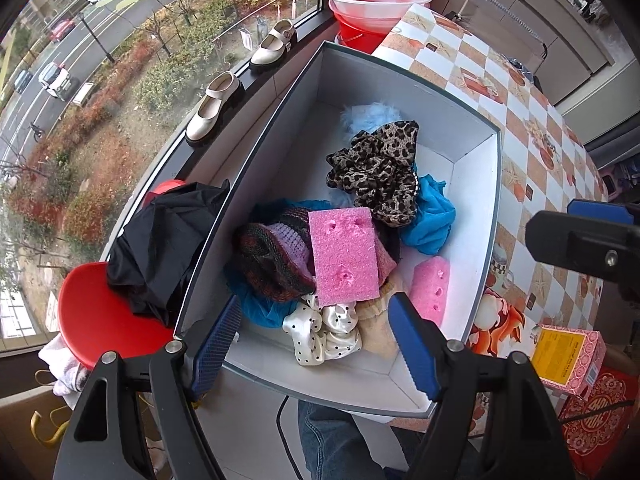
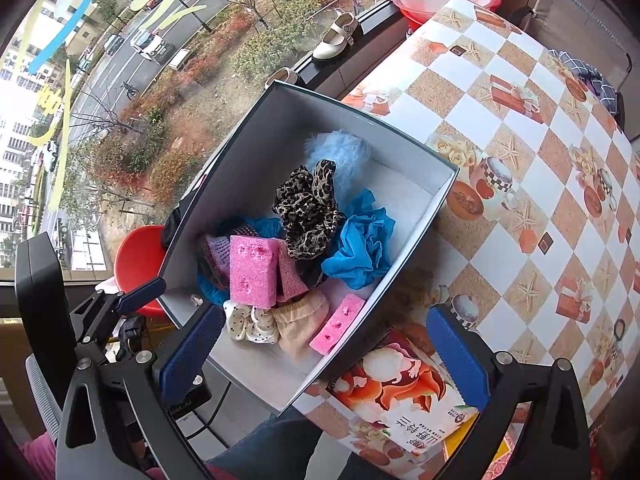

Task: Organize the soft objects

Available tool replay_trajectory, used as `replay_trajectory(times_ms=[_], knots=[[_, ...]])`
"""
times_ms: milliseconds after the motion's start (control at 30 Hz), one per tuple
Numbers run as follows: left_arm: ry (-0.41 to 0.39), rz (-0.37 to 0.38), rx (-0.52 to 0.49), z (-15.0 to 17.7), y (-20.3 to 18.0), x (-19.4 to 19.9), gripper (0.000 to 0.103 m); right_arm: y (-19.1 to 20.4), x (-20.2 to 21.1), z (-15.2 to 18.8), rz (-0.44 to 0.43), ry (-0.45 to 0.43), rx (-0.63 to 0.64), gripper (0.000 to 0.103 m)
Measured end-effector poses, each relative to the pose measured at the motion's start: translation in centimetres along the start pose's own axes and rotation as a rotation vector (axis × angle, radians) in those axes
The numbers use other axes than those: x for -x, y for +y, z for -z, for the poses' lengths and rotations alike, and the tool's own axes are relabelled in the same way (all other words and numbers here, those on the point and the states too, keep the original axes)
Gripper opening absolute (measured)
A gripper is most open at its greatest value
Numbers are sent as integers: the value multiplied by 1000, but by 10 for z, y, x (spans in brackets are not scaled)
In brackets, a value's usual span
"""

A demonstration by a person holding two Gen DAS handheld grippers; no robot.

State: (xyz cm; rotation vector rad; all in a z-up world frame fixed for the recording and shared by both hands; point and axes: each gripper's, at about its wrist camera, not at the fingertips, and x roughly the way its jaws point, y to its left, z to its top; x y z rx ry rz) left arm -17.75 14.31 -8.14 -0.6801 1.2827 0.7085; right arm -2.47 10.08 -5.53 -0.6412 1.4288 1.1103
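Note:
A white-lined cardboard box (image 1: pixel 476 184) sits on the table's left edge and holds soft things: a pink sponge (image 1: pixel 345 256) on top of a knitted purple hat (image 1: pixel 276 260), a second pink sponge (image 1: pixel 430 290), a leopard-print cloth (image 1: pixel 380 168), blue cloth (image 1: pixel 430 216), a fluffy light-blue item (image 1: pixel 370 114) and a polka-dot scrunchie (image 1: pixel 320 330). My left gripper (image 1: pixel 316 348) is open and empty over the box's near end. My right gripper (image 2: pixel 324 352) is open and empty over the box's near corner (image 2: pixel 312 384); the same sponge (image 2: pixel 252 272) shows ahead of it.
The checkered tablecloth (image 2: pixel 520 160) covers the table to the right. A snack bag (image 2: pixel 404 396) lies by the box. A pink carton (image 1: pixel 568 360) stands at the table's near edge. A red stool (image 1: pixel 100 316) with black cloth (image 1: pixel 160 248) is left; shoes (image 1: pixel 212 108) sit on the sill.

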Motion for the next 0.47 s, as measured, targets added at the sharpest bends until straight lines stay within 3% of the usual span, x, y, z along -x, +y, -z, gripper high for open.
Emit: replay_trajectory(times_ms=[300, 467], knots=[[15, 5, 4, -1, 3, -8, 80, -4, -7, -4, -2, 20, -11, 103], [-68, 111, 4, -1, 5, 5, 80, -4, -10, -6, -2, 23, -9, 103]])
